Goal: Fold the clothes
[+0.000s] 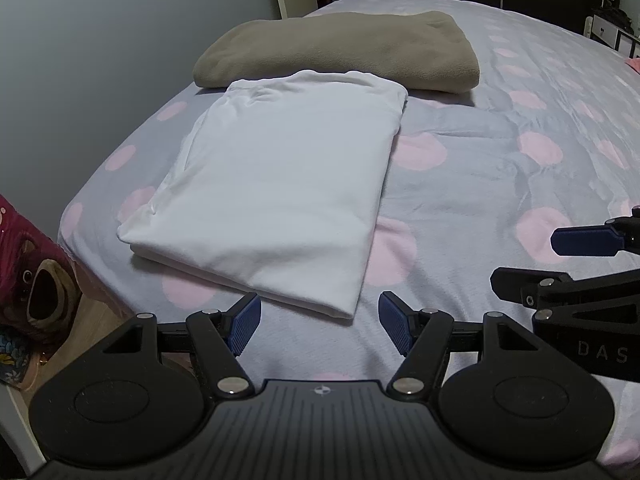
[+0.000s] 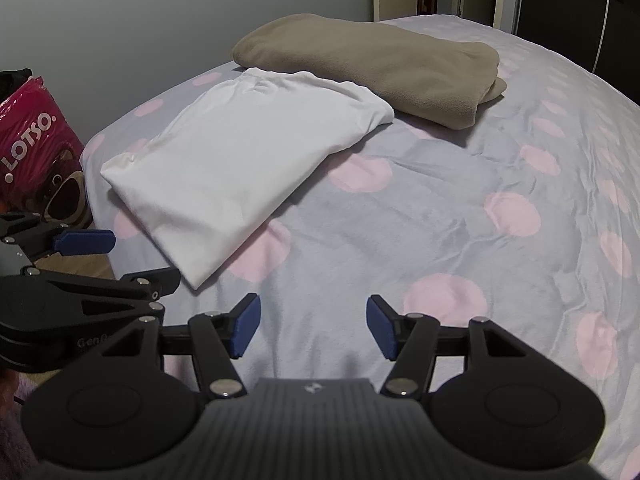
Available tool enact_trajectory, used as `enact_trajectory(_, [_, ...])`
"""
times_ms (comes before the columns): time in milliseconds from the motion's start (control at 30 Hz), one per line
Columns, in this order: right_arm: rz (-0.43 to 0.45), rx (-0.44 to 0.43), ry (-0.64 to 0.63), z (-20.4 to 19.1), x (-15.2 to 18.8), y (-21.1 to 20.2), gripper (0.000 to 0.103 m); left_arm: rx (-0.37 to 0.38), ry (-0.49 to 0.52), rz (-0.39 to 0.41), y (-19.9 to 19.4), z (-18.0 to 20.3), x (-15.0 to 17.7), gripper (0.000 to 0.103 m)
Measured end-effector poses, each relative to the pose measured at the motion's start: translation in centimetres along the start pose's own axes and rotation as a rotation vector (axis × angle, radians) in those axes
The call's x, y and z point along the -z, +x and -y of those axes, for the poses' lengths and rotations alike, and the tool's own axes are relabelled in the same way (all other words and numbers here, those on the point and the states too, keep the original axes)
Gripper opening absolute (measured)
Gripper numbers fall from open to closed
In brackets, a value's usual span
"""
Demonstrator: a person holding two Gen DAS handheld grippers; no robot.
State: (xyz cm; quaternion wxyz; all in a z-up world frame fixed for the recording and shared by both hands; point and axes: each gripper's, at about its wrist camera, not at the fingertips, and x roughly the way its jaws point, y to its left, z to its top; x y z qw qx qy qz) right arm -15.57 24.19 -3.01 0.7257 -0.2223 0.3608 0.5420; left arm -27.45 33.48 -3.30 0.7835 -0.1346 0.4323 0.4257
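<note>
The left gripper (image 1: 320,326) hangs over the near edge of the bed (image 1: 472,184) with its jaws well apart, nothing between the blue pads (image 1: 244,328) but the bedcover below. The right gripper (image 2: 313,326) sits just beside it, also spread wide and empty, above the grey cover with pink dots.

Just beyond the left gripper lies the white shirt (image 1: 276,184), folded into a neat, flat rectangle with smooth top and layered edges showing along its near side. It rests on the bed near the left edge, its near corner close to the left gripper but not touching the pads. Its far end lies against a folded brown blanket (image 1: 340,50), which sits further up the bed.

The left wrist view shows the shirt almost straight ahead and the right gripper's fingers entering from the right side. The right wrist view shows the shirt (image 2: 240,160) off to the left at a slant, the left gripper at the left edge, and more bare bedcover ahead. A pink bag (image 2: 36,148) printed "LOTSO" stands beside the bed; its lettering reads only in the right wrist view.
</note>
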Motion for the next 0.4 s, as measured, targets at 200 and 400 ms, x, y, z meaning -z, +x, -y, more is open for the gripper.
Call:
enact_trajectory(200, [0.000,-0.002,-0.003,-0.08,0.07,-0.07,0.062,-0.001,0.005,0.004,-0.07,0.01,0.06,0.064])
enact_trajectory(400, [-0.003,0.000,-0.004,-0.09,0.22,-0.03,0.062,0.000,0.009,0.012,-0.18,0.06,0.00,0.064])
